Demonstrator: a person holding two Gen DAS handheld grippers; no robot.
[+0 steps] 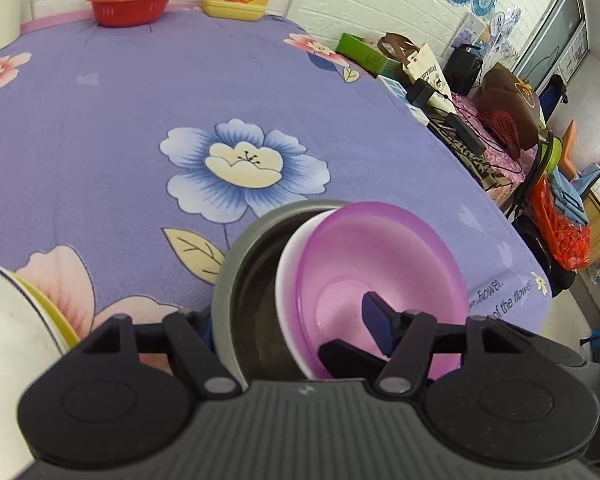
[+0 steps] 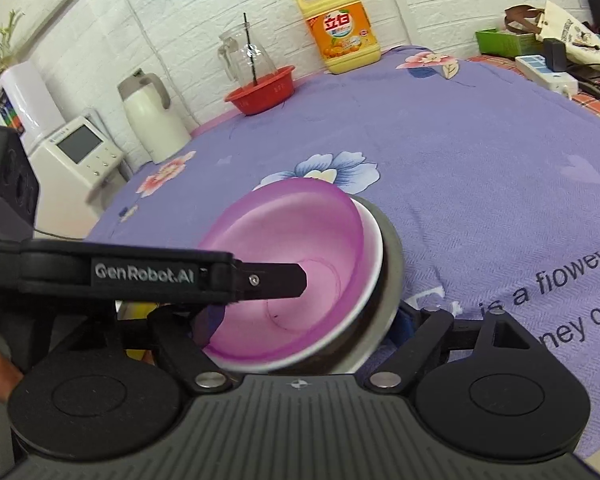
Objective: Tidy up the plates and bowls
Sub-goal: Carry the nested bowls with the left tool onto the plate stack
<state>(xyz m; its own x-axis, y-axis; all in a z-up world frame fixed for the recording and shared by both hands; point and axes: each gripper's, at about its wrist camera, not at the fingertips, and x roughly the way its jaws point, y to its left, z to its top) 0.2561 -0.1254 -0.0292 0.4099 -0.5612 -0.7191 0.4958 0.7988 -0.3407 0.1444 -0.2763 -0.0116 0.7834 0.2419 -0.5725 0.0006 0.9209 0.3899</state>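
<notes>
A purple bowl (image 1: 384, 276) sits nested in a white bowl (image 1: 286, 276), which sits in a grey metal bowl (image 1: 240, 264). The stack is tilted and held above the purple flowered tablecloth (image 1: 140, 120). My left gripper (image 1: 288, 332) is shut on the stack's rim, one finger inside the purple bowl, the other behind the grey bowl. In the right wrist view the purple bowl (image 2: 300, 240), white bowl (image 2: 374, 256) and grey bowl (image 2: 394, 264) fill the centre. My right gripper (image 2: 304, 320) is shut on the same stack's rim. The left gripper's finger (image 2: 276, 278) reaches into the purple bowl.
White and yellow plates (image 1: 28, 312) lie at the left edge. A red basket (image 1: 132, 4) with a glass pitcher (image 2: 246, 56), a detergent bottle (image 2: 342, 32) and a white kettle (image 2: 152, 120) stand at the back. Cluttered furniture (image 1: 500, 120) lies to the right.
</notes>
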